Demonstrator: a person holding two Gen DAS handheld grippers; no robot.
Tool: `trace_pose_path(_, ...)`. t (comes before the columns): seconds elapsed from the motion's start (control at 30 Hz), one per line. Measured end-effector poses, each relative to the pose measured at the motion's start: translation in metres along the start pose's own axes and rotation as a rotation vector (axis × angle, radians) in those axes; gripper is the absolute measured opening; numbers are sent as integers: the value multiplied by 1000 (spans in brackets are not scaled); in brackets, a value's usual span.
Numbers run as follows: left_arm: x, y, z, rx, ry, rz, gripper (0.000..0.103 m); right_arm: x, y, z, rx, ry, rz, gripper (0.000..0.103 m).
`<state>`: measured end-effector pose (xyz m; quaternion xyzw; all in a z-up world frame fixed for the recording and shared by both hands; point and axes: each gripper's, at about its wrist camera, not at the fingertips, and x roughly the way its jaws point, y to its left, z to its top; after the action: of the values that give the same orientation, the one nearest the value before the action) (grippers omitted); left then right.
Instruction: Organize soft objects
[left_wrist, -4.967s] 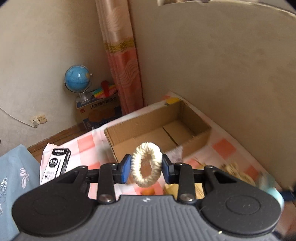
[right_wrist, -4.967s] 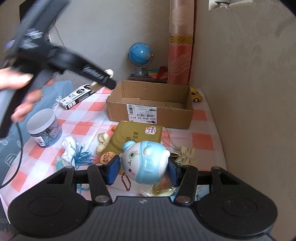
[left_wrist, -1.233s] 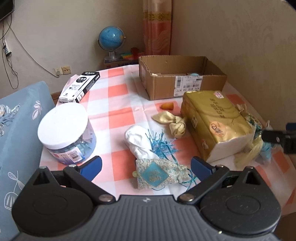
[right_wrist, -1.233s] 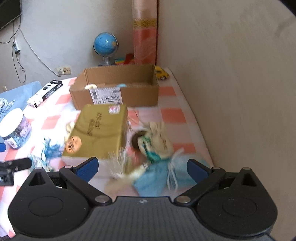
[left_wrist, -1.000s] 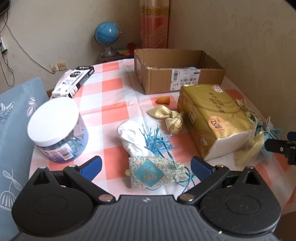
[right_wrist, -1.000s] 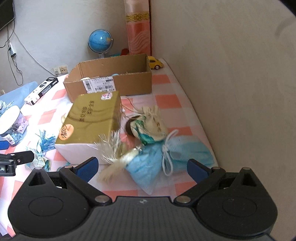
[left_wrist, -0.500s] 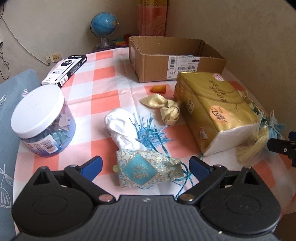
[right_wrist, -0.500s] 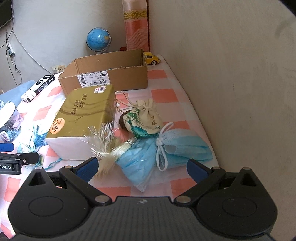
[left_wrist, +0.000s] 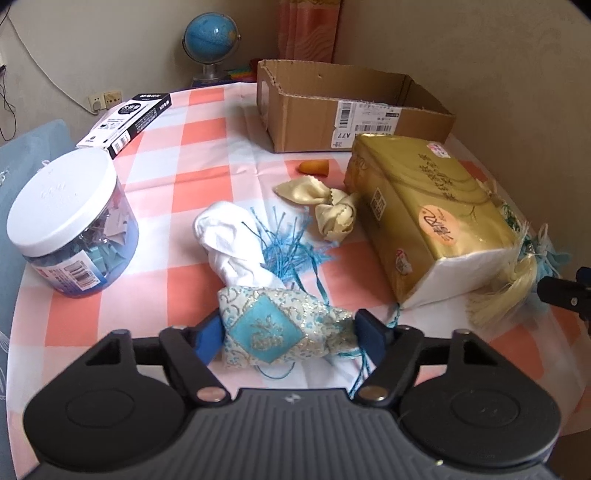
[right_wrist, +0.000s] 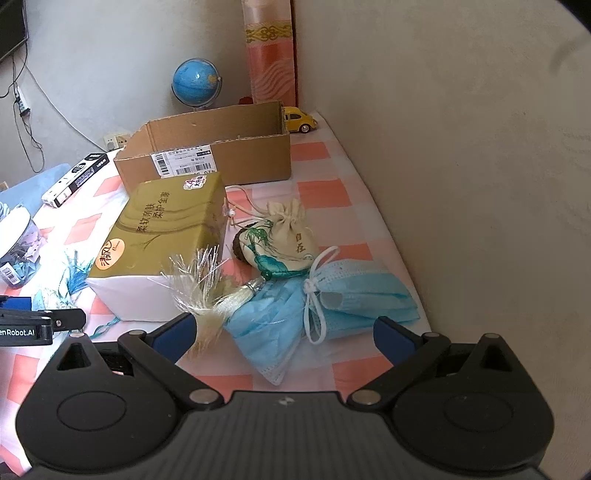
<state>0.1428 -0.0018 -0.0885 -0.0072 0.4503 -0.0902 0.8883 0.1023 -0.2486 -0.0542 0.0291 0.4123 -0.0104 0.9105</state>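
Checked cloth covers the table in a room corner, with the open box at the far side. You have the tissue pack lying in the middle, bulky but light and squashy; take it across its narrow width if you move it. Your right gripper stands wide open over the blue masks, holding nothing; they are thin, floppy and slippery, so pinch them at the bunched middle where the loops knot. Your left gripper is closing on the sachet, which lies between its jaws at the near table edge. It looks light and soft, so grip its padded body, not the trailing blue tassel.
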Motion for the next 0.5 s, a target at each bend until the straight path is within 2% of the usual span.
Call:
trace_pose_path(0.23,-6,-1,1,10,-1,-3,56,-1,3,2,-13,-6,7,103)
trace_pose_path(0.5,-24,1,2,20,-24,9,54,-2,7,0,-36,-11,33,102)
